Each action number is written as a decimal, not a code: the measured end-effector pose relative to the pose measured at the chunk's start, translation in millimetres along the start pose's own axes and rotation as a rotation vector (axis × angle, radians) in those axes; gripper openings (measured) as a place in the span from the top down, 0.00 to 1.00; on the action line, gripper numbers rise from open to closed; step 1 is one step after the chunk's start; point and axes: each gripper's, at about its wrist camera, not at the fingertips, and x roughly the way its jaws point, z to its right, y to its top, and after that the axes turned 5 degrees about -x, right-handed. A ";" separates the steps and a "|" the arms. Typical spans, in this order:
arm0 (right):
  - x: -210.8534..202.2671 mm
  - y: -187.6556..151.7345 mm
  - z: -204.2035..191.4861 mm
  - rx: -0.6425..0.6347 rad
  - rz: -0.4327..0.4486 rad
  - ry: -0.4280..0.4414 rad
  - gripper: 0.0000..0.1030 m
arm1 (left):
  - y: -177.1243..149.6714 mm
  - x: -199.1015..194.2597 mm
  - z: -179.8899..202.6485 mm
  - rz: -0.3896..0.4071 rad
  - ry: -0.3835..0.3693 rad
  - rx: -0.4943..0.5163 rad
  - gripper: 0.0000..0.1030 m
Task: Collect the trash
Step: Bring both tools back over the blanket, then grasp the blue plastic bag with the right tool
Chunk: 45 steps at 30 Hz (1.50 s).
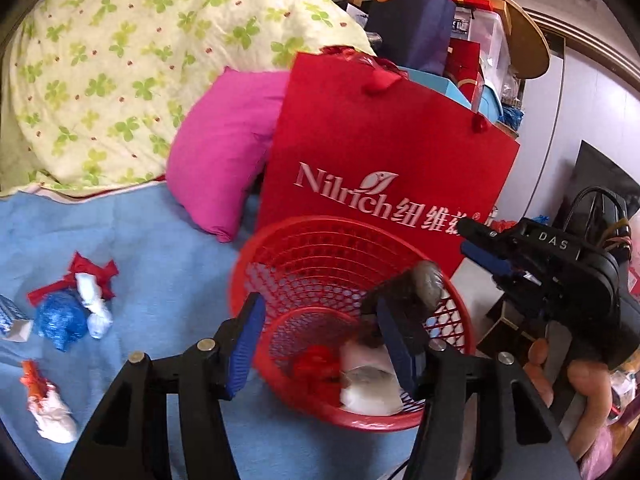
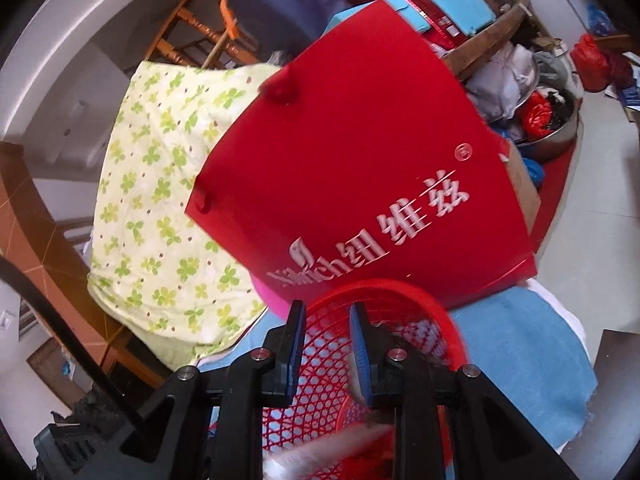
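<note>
A red mesh basket [image 1: 320, 256] stands on the blue cloth [image 1: 160, 248] and holds white and red wrappers [image 1: 368, 388]. My left gripper [image 1: 320, 340] is open over the basket's near rim, with a blurred grey-brown piece [image 1: 424, 284] by its right finger. Loose trash lies at the left: a red, white and blue bundle [image 1: 76, 304] and an orange and white scrap [image 1: 48, 404]. My right gripper [image 2: 326, 356] is open above the basket [image 2: 424, 304]; a blurred white piece [image 2: 320, 456] shows below it. The right gripper also shows in the left wrist view [image 1: 480, 240].
A red Nilrich paper bag [image 1: 380, 152] stands right behind the basket. A pink pillow [image 1: 224, 148] and a green clover quilt [image 1: 120, 60] lie at the back left. Boxes and bags are piled at the back right [image 1: 472, 40].
</note>
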 end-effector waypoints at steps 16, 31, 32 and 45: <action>-7.6 -73.2 -136.4 -0.355 0.058 0.310 0.19 | -38.1 -128.9 -208.6 0.144 0.568 -0.258 0.39; 106.9 -189.9 -210.2 -0.522 -0.412 0.384 0.43 | -69.9 -137.3 -282.1 0.016 0.689 -0.417 0.39; 119.2 -195.0 -212.6 -0.522 -0.443 0.394 0.43 | -69.4 -136.3 -285.5 0.012 0.694 -0.423 0.39; 221.9 -235.9 -254.0 -0.597 -0.542 0.386 0.42 | -65.2 -119.9 -331.3 -0.032 0.720 -0.542 0.39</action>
